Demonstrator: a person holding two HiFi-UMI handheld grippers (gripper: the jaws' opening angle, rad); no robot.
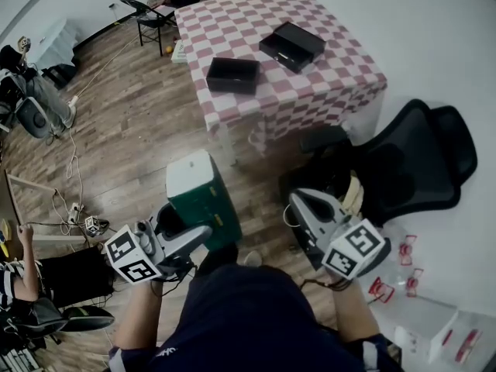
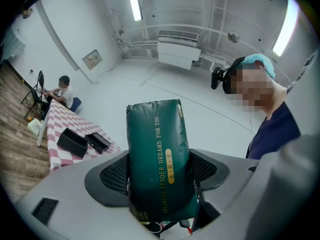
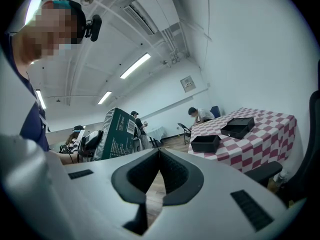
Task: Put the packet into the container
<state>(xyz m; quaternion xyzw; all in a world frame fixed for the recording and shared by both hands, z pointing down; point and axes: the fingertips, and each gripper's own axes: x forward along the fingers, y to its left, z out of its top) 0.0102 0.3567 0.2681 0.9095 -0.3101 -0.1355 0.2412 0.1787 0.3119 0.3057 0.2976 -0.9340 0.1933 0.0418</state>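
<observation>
A dark green packet (image 1: pixel 200 198) with gold print stands upright between the jaws of my left gripper (image 1: pixel 198 235), which is shut on its lower part. In the left gripper view the packet (image 2: pixel 157 154) fills the middle and hides the left gripper (image 2: pixel 159 176) fingertips. My right gripper (image 1: pixel 301 205) is held to the right, shut and empty; its jaws meet in the right gripper view (image 3: pixel 159 153). Two black containers (image 1: pixel 232 74) (image 1: pixel 292 45) lie far ahead on a pink-checked table (image 1: pixel 325 84). Both grippers are well short of the table.
A black office chair (image 1: pixel 418 157) stands right of me, beside the table. Cables and a power strip (image 1: pixel 77 208) lie on the wood floor at left. People sit at the far wall near a folding chair (image 1: pixel 151 15). Red clips (image 1: pixel 404 253) lie on the white floor at right.
</observation>
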